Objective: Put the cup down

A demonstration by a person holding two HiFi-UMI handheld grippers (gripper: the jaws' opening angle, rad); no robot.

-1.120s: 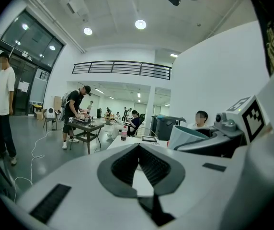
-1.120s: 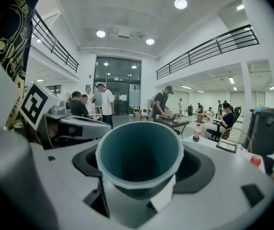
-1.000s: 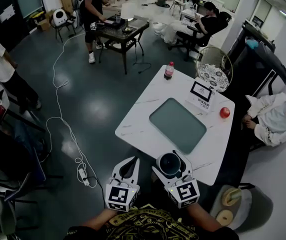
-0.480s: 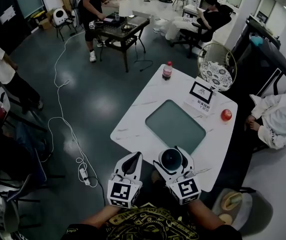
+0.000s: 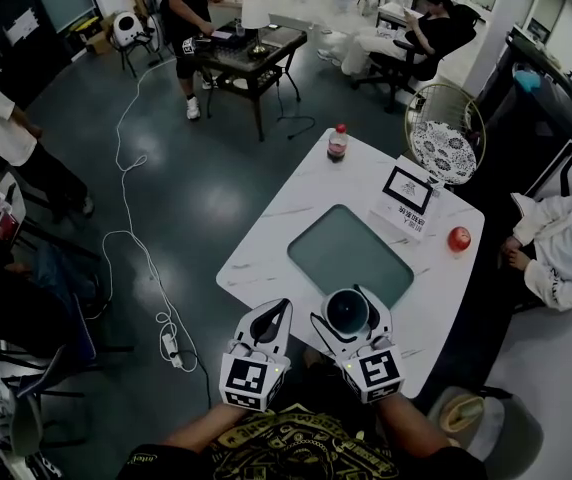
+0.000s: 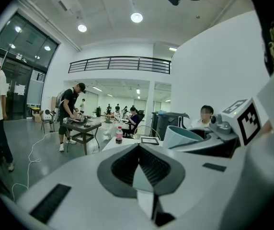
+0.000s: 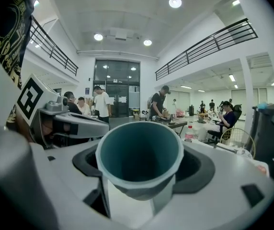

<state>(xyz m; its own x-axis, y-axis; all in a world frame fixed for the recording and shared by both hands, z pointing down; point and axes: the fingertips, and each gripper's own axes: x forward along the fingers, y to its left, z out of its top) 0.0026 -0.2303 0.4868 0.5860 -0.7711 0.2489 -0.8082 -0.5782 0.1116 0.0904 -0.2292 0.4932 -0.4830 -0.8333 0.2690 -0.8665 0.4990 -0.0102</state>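
- The right tool (image 5: 349, 306) is pinching the cup (image 7: 139, 159) upright over the surface's (image 5: 266, 258) near edge.
- The left tool (image 5: 272, 316) is hanging alongside, pressed together, empty.
- Lowering and releasing are apparently remaining.

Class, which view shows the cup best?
The right gripper view: the cup fills the centre, mouth toward the camera. The head view shows the cup small, from above; the left gripper view, only part of its side.

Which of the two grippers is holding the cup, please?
The right gripper: its jaws clasp the cup, while the left gripper is shut and empty.
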